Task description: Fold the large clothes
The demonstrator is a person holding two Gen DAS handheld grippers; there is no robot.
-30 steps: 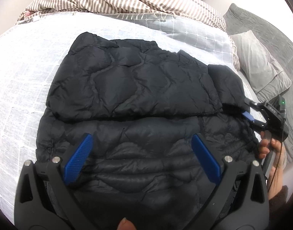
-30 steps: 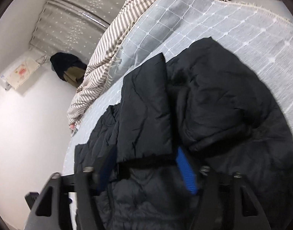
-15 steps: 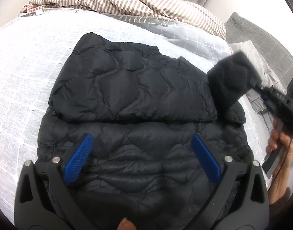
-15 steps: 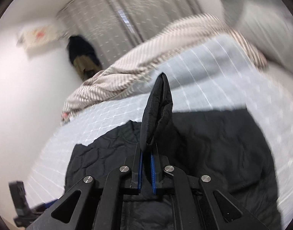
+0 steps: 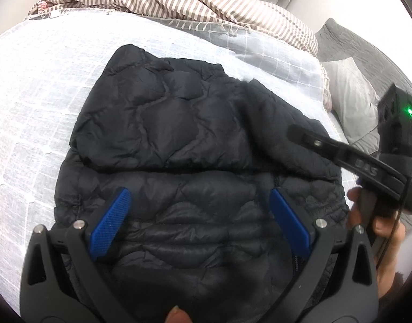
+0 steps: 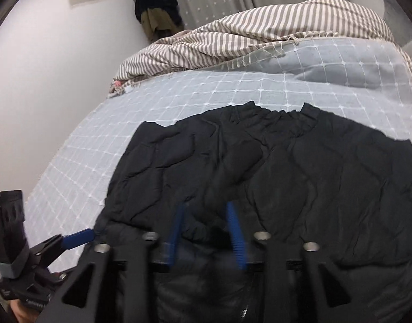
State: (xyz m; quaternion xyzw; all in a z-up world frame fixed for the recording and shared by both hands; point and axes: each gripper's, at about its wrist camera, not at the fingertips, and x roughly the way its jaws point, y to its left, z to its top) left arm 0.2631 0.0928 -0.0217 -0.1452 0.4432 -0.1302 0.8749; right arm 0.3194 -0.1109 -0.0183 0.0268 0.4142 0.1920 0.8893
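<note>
Black quilted nylon fills both views: the puffer jacket (image 5: 195, 161) lies flat on the checked bedspread (image 5: 31, 113), its long axis running away from the jaws toward the striped duvet (image 5: 179, 2).

On the left side, the left gripper (image 5: 203, 223) hangs low over the near hem with its jaws spread wide, one blue pad to each side of the jacket's middle and nothing pinched between them. A folded panel crosses the jacket just beyond those pads, its edge lying square to the way the jaws point.

Further right, the right gripper (image 6: 206, 234) sits over the jacket's right flank. Its jaws are opening, and the fabric lies under them, not pinched between them, as far as the blur lets me judge. The sleeve (image 5: 284, 134) lies across the body just ahead of and below that gripper, so I take that fold as made.

Whatever fold comes next, I'd guess it runs hem toward collar. Both grippers stand at the near hem, the left one squarer to it and seemingly lower.
</note>
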